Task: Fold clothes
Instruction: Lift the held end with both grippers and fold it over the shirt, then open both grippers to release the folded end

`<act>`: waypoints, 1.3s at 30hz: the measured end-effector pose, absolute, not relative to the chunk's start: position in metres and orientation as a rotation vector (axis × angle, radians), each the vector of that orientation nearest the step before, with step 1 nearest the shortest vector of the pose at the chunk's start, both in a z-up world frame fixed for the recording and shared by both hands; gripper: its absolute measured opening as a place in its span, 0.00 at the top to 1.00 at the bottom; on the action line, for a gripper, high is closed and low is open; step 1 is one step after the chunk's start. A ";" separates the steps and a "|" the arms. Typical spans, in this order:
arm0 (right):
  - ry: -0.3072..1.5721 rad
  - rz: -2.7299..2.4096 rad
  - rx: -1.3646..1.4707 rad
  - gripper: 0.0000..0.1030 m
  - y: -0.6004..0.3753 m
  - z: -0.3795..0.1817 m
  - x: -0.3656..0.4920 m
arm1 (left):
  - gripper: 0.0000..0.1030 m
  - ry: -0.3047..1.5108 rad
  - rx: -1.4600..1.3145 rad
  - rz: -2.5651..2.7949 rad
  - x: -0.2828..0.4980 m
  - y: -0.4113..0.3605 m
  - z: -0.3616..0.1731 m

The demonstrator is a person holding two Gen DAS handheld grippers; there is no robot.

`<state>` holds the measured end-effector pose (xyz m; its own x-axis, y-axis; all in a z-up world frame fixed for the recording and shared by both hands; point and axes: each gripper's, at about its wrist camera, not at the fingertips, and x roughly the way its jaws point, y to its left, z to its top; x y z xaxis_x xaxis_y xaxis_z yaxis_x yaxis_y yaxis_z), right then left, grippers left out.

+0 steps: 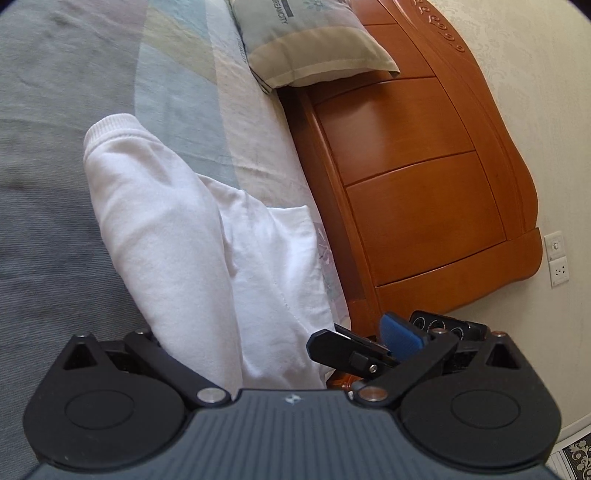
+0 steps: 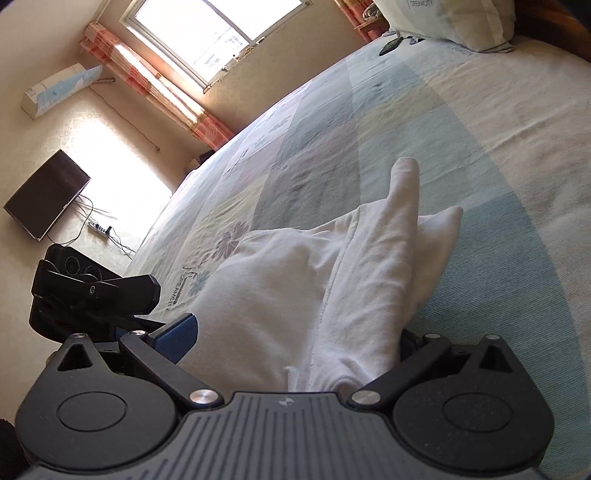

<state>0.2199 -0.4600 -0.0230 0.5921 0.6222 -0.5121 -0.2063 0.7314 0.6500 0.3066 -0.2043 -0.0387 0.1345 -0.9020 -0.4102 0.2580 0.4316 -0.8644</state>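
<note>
A white sweatshirt [image 1: 192, 240] lies bunched on the patchwork bedsheet [image 1: 48, 184], its ribbed cuff [image 1: 107, 127] pointing away. My left gripper [image 1: 288, 332] is open, fingers wide apart, with the cloth filling the gap. Its blue-padded right finger [image 1: 399, 336] shows; the left one is hidden under cloth. In the right wrist view the same sweatshirt [image 2: 295, 280] rises into my right gripper [image 2: 295, 336], which is also open around it, its blue pad [image 2: 177, 332] at the left. The two grippers sit side by side, each seeing the other's black finger [image 1: 343, 350] [image 2: 99, 291].
An orange wooden headboard [image 1: 424, 184] stands just right of the sweatshirt, with a pillow [image 1: 306, 40] against it and wall sockets [image 1: 557, 258] beyond. Across the bed [image 2: 480, 147] are a window [image 2: 218, 33], a television [image 2: 44, 199] and a dark remote-like object [image 2: 389, 46].
</note>
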 end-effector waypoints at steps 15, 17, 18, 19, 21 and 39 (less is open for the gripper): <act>0.744 0.316 0.490 0.00 -0.605 -0.020 0.239 | 0.02 1.184 -0.748 -1.110 0.357 -0.352 -0.063; 0.751 0.301 0.469 0.00 -0.613 -0.021 0.242 | 0.02 1.196 -0.755 -1.110 0.353 -0.355 -0.068; 0.754 0.294 0.461 0.00 -0.617 -0.021 0.243 | 0.02 1.200 -0.756 -1.109 0.349 -0.355 -0.070; 0.756 0.290 0.456 0.00 -0.620 -0.023 0.243 | 0.02 1.202 -0.753 -1.110 0.344 -0.353 -0.073; 0.759 0.285 0.451 0.00 -0.626 -0.027 0.243 | 0.02 1.212 -0.749 -1.107 0.339 -0.353 -0.077; 0.674 0.067 0.110 0.00 -0.572 -0.022 0.198 | 0.01 1.170 -0.676 -0.988 0.358 -0.292 -0.089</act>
<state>0.1976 -0.5724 -0.0223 0.7794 0.0976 -0.6188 -0.0261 0.9920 0.1237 0.3584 -0.2920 -0.0893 0.0770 -0.8985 -0.4322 0.2760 0.4358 -0.8567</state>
